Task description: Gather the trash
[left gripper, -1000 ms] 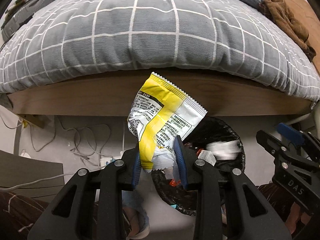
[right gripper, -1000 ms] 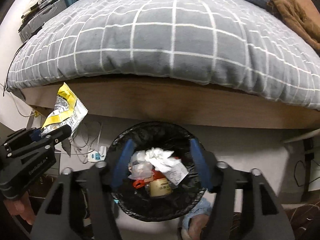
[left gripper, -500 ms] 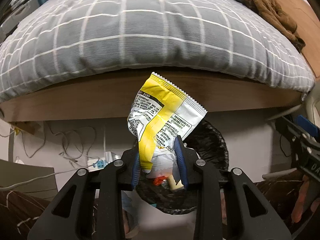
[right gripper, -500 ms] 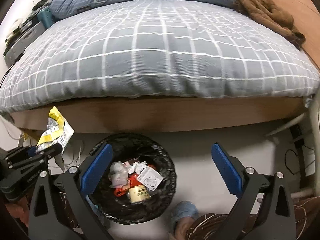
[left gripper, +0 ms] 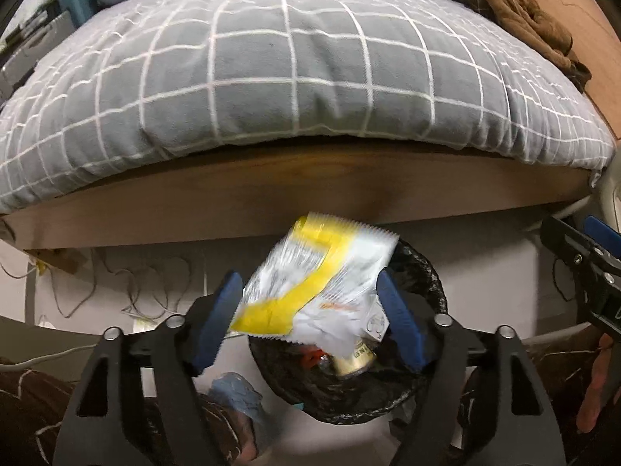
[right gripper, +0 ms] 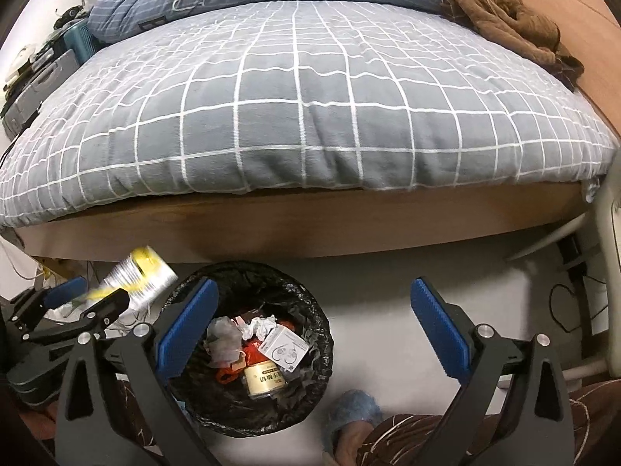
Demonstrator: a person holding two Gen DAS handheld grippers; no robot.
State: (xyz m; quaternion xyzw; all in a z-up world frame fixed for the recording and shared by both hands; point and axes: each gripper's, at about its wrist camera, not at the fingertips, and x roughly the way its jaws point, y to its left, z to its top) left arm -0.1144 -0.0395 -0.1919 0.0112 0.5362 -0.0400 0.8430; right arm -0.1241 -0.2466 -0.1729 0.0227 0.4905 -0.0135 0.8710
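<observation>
Wrapper, crinkly yellow-and-white foil, blurred, probably falls free between your opening left gripper above the black-lined bin; feather-light, pinch edges. Right gripper spread, empty.

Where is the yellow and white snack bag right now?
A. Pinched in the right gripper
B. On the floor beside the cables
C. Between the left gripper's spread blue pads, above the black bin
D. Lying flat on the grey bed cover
C: the snack bag is blurred between the opening left gripper, right over the black bin.
</observation>
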